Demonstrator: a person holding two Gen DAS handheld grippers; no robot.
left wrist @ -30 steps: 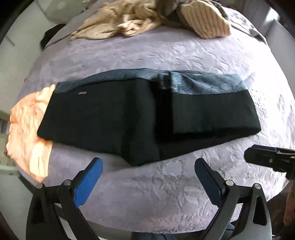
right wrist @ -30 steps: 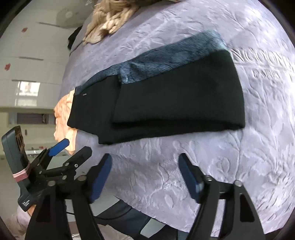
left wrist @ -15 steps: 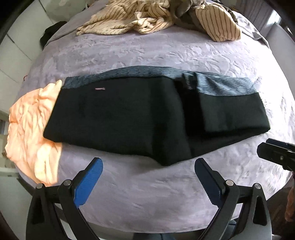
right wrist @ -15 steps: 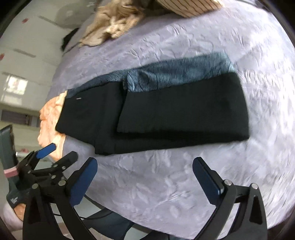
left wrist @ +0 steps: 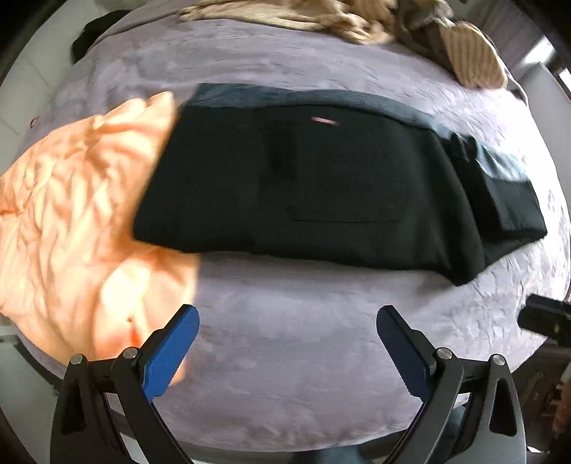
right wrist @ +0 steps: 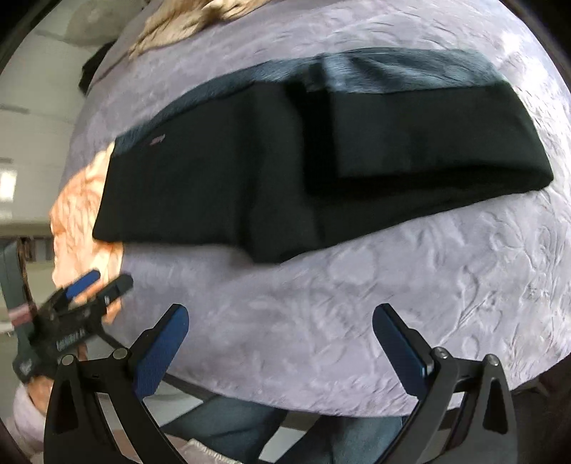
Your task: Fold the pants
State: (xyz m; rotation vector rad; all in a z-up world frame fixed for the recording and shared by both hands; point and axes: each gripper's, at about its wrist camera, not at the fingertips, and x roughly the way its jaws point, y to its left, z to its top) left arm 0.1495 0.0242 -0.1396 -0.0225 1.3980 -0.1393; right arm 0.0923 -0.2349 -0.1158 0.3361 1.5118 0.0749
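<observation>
Pants of black cloth lie flat across the middle of a bed covered in a lilac embossed bedspread, folded lengthwise into a long band with a strip of blue-grey lining showing along the far edge. Starting at the left of the left wrist view, a crumpled peach garment spreads over the bedspread's left side, and the pants' left end overlaps its right edge. Moving right, a small pink label sits near the pants' far edge, the faint outline of a pocket shows lower down, and farther right the cloth is doubled over itself, a narrower layer lying on top toward the right end. Behind, at the far edge of the bed, a heap of tan striped clothing is piled well apart from the pants. The left gripper hovers over the near bare part of the bedspread, its blue-padded fingers spread wide with nothing between them, short of the pants' near edge. In the right wrist view the same gripper appears at the far left, blurred, over the peach garment's near edge. The right gripper likewise hangs above the bare bedspread in front of the pants, its fingers wide apart and holding nothing, clear of the cloth.
</observation>
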